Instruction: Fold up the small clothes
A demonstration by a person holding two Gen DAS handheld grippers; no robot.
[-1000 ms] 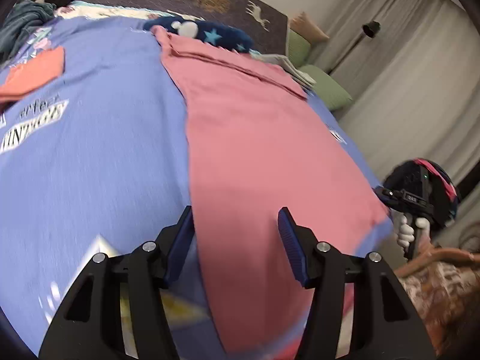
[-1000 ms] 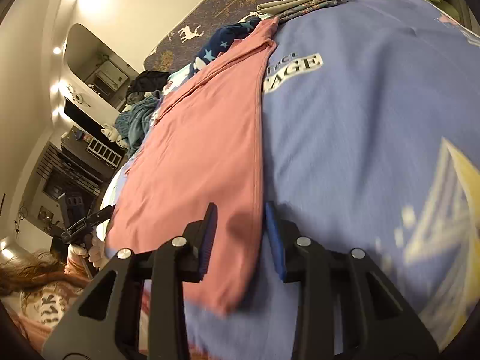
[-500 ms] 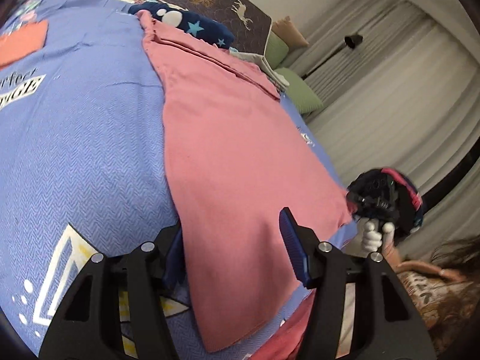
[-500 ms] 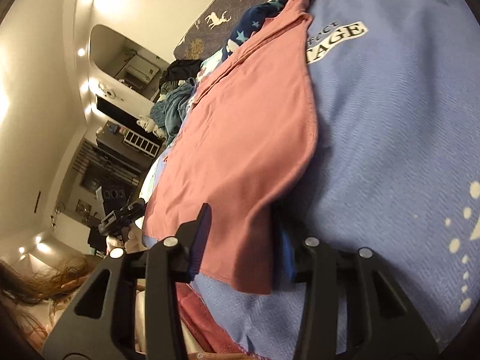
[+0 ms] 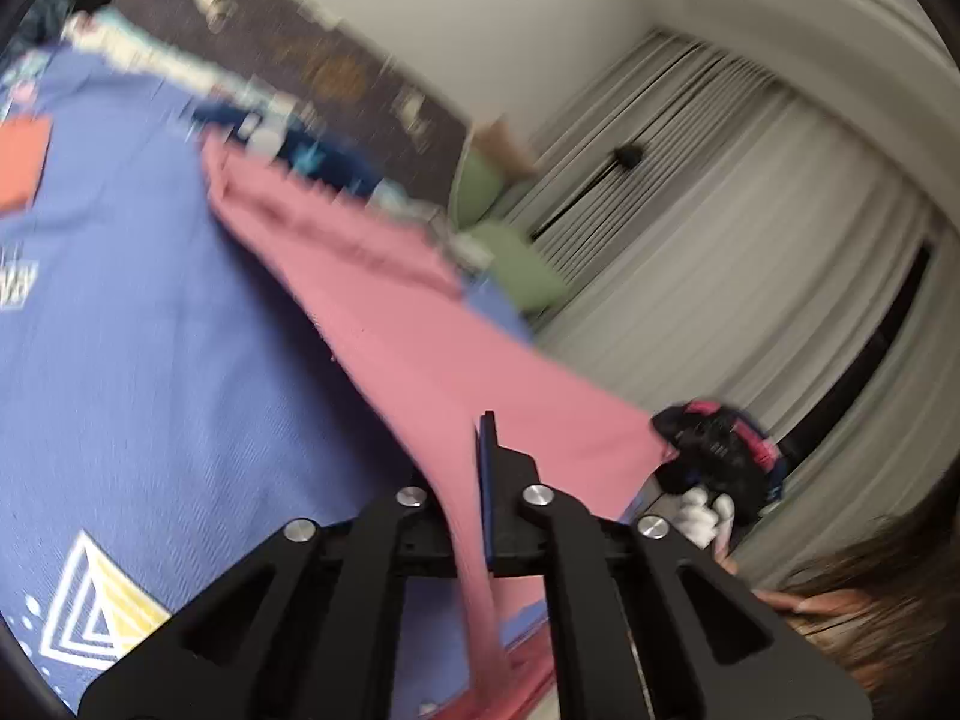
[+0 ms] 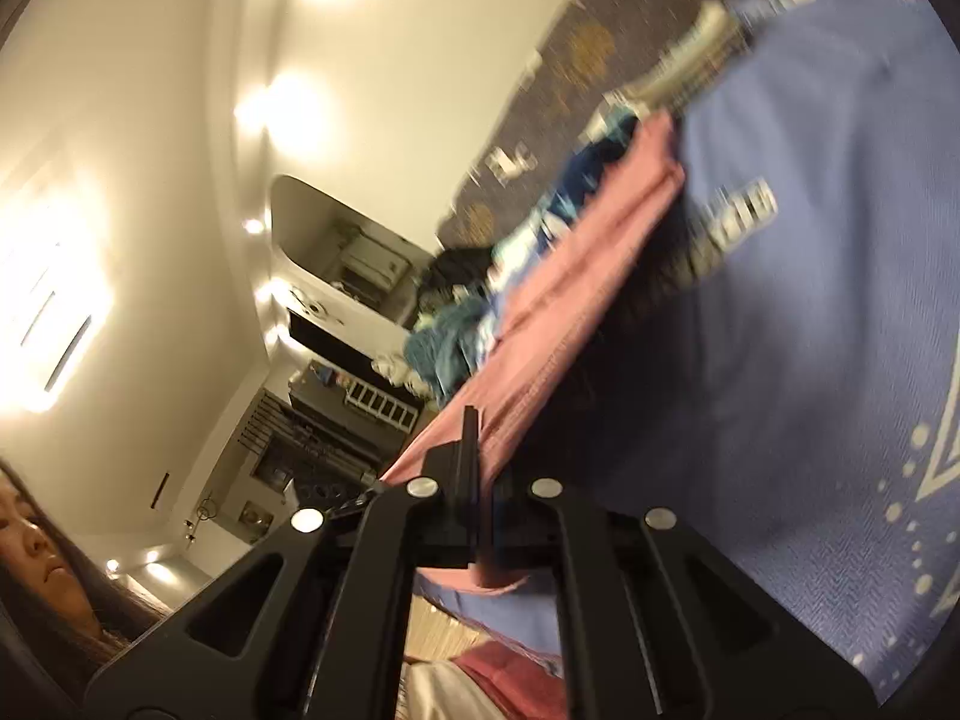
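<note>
- Both ends pinched: my left hand-held gripper is clamped tight on the near hem of the pink garment, and my right hand-held gripper is clamped on the hem's other corner.
- The garment runs away from both grippers across the blue bedspread. Its near edge is off the bed and its far end lies by the headboard.
- To do this fold well, I reckon both corners should travel level and together, with the hem taut between them so it doesn't sag or twist.
- Aim the hem at the far end, land it square, then let go.
- Everything's blurry, so I can't tell how neat the edges are.
</note>
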